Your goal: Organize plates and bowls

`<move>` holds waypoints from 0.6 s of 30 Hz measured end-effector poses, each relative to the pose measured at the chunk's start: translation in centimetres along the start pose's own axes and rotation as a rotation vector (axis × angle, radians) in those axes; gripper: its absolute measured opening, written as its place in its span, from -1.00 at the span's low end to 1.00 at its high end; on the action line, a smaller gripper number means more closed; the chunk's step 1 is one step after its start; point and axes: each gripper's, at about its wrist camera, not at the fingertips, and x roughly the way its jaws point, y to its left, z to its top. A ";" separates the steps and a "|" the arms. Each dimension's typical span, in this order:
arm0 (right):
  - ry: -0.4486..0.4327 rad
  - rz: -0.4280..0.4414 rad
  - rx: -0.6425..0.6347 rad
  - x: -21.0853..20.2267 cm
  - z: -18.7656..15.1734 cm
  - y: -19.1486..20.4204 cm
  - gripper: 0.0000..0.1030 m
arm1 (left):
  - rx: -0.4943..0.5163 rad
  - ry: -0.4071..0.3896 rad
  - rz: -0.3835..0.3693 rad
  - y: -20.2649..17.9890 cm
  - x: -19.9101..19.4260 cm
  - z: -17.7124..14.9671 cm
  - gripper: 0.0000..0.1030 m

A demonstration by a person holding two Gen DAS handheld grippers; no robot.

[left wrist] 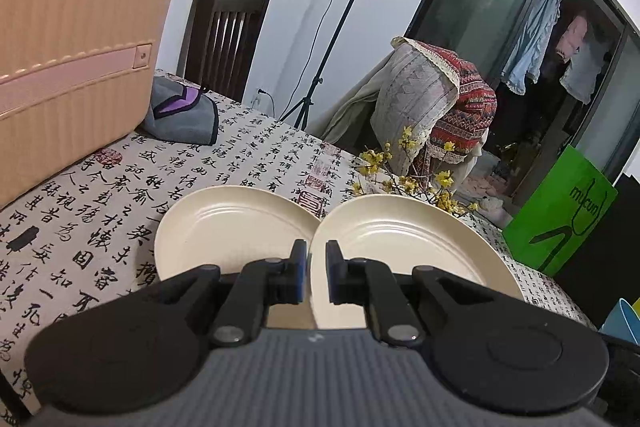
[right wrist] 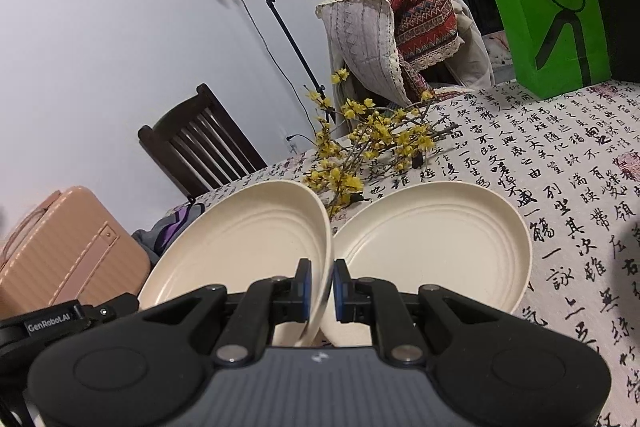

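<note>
Left gripper (left wrist: 316, 267): narrow, pads pinched on the left rim of the middle plate (left wrist: 400, 239), which extends to the right of my fingers. Right gripper (right wrist: 320, 287): narrow too, pinched on the right rim of what looks like the same plate, which extends left from it. My left tool's body shows at that plate's far-left side in the right wrist view. So I read it as one plate held by opposite rims between both hands, tilted, above the table (left wrist: 100, 219). Not fully certain it's one plate.

Left plate (left wrist: 224, 223) lies flat on the cloth, just left of the held one, nearer my left hand. Right plate (right wrist: 432, 227) lies flat just right of it, nearer my right hand. All three are empty.

Next move likely a stack, so either neighbour is a short sideways shift.

Flower sprigs (right wrist: 360, 147) lie beyond. Green bag (right wrist: 552, 27) stands far right, contents hidden. Suitcase (left wrist: 72, 47) is closed, far left.
</note>
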 end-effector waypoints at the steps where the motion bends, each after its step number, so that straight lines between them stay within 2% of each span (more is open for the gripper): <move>1: 0.000 0.001 0.000 -0.2 -0.1 0.0 -0.79 | 0.000 -0.001 -0.001 0.0 -0.2 0.0 -0.79; 18: -0.038 0.015 -0.006 -4.5 -1.0 0.6 -0.79 | 0.011 -0.026 -0.028 -0.4 -4.3 -0.8 -0.79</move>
